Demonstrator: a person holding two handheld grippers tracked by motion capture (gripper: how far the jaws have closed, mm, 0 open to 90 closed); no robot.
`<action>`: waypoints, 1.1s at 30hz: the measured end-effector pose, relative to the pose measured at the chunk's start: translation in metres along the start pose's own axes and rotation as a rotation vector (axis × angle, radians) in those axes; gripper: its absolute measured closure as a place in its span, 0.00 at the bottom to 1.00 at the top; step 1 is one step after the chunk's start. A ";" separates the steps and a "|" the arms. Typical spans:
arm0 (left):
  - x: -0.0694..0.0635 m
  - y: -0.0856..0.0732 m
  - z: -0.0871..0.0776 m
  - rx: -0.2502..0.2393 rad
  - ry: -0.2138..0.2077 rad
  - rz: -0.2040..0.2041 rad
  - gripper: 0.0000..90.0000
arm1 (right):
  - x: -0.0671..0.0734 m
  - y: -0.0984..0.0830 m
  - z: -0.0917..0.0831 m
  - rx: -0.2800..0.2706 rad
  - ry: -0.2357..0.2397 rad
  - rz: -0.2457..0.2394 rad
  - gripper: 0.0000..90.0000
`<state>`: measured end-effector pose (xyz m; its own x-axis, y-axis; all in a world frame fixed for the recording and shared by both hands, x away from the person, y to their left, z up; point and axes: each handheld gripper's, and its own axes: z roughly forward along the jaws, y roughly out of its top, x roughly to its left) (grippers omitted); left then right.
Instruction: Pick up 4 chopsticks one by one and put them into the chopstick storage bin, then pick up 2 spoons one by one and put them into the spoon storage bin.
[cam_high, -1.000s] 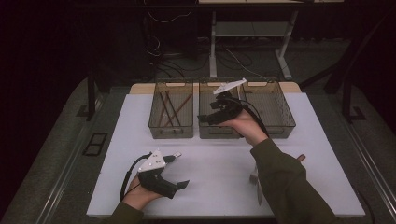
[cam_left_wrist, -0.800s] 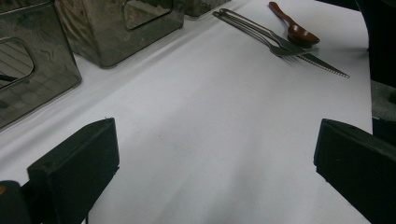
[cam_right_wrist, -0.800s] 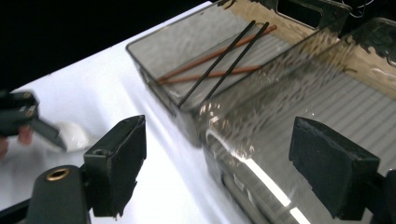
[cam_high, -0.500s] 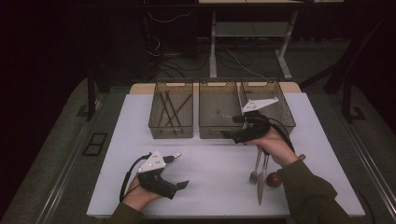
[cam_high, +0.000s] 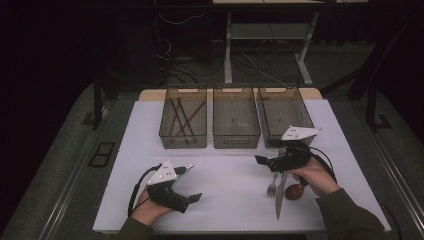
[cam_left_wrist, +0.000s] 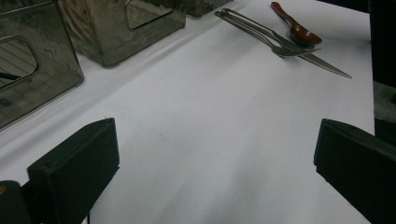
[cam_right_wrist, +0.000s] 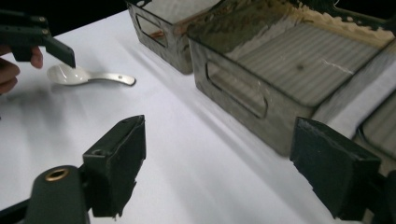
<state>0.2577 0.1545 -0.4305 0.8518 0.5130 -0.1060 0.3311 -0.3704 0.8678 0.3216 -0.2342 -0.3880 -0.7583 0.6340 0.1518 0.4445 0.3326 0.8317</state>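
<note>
Cutlery sorting, early: chopsticks binned; fork, knife, brown spoon (near desk's right edge) await your right gripper, jaws apart, empty; left gripper likewise.

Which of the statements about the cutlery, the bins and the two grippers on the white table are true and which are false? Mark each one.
1. The right gripper is open with nothing between its jaws. True.
2. The left-hand clear plastic bin holds brown chopsticks. True.
3. The silver metal fork lies inside the middle clear plastic bin. False: it lies on the white table, beside the silver metal knife.
4. The left gripper is shut on the white ceramic spoon. False: its jaws are open and empty; the spoon lies on the table.
5. The dark reddish-brown spoon lies next to the fork and knife. True.
</note>
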 end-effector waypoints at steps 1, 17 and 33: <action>0.000 0.000 0.000 -0.001 0.000 0.000 0.00 | 0.000 -0.004 -0.002 -0.006 -0.004 -0.003 0.20; 0.000 0.000 -0.001 -0.002 0.005 -0.002 0.00 | 0.003 -0.062 -0.030 -0.034 -0.044 0.006 0.20; 0.000 0.003 0.000 0.008 0.020 0.001 0.00 | 0.001 -0.099 -0.050 -0.032 -0.076 0.041 0.20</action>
<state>0.2587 0.1536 -0.4277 0.8439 0.5280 -0.0950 0.3334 -0.3775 0.8639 0.2534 -0.3011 -0.4433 -0.7006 0.6985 0.1458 0.4580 0.2834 0.8426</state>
